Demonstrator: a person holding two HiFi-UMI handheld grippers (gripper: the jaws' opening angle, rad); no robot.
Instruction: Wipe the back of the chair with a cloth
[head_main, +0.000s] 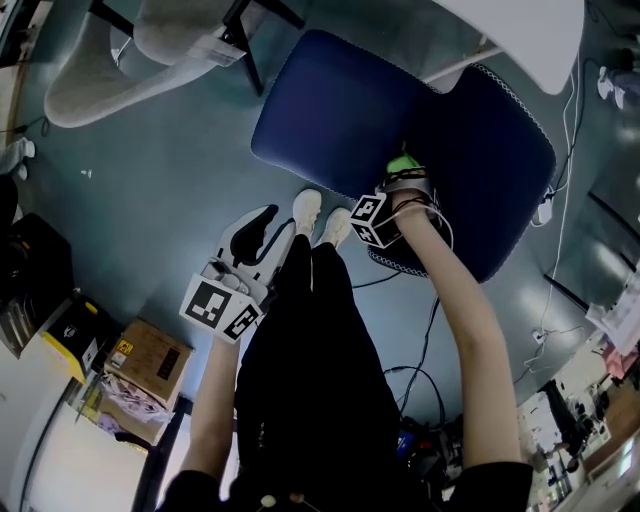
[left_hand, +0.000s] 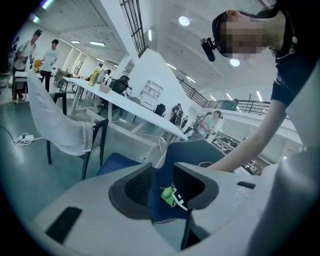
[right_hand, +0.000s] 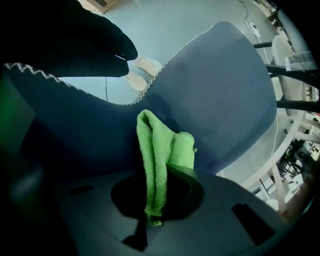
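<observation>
While the right gripper (head_main: 400, 188) holds the green cloth (head_main: 403, 163) at the chair back (head_main: 495, 150), the wiping step is judged to be in hand.

Right gripper: its own view shows the jaws clamped on a folded bunch of the cloth. The free end stands out beyond the jaws toward the blue upholstery. In the head view the cloth lies near the stitched edge of the back closest to the person, beside the junction with the seat (head_main: 330, 110). It cannot be determined whether the cloth presses on the fabric or sits just off it.

Left gripper (head_main: 255, 232): it is held low beside the person's left leg, well apart from the chair. Its own view shows the jaws apart with nothing between them. Only the distant chair and cloth appear through the gap.

Progress: no view shows how much has been wiped. Judged from the cloth's place at the near edge, most of the back remains to be covered.

The next move calls for:
1. Firm contact of cloth on fabric
2. A stroke across the back toward its far edge
3. A tight grip, so that the cloth does not slip from the jaws
</observation>
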